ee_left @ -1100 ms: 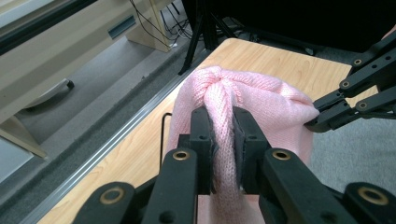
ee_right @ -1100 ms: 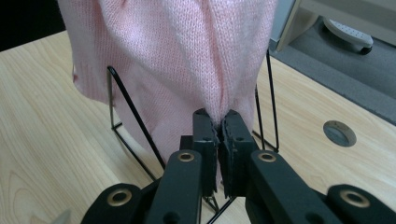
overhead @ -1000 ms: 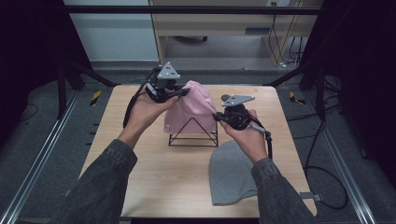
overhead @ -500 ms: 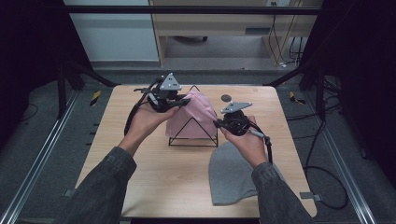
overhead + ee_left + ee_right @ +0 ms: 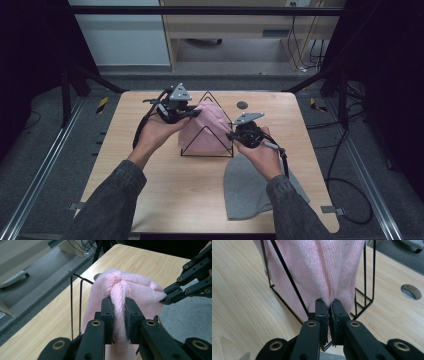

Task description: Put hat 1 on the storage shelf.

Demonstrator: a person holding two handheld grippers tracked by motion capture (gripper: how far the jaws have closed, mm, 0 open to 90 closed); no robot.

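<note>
A pink knitted beanie (image 5: 207,131) hangs inside a black wire triangular frame (image 5: 207,145) at the middle of the wooden table. My left gripper (image 5: 189,113) is shut on a bunched fold of the pink beanie (image 5: 120,300) at its upper left. My right gripper (image 5: 231,136) is shut on the pink beanie's (image 5: 322,270) lower right edge, just by the frame's wires (image 5: 287,277). In the left gripper view the right gripper (image 5: 166,298) pinches the knit at the far side. A grey beanie (image 5: 255,185) lies flat on the table under my right hand.
A round grommet hole (image 5: 242,105) sits in the table (image 5: 150,190) behind the frame. A wooden cabinet (image 5: 230,30) stands on the floor beyond the far edge. Dark metal rig legs (image 5: 75,80) flank both back corners.
Both grippers have lowered the pink beanie further into the wire frame. The left gripper has come down and slightly forward, and the right gripper has dropped toward the frame's base.
</note>
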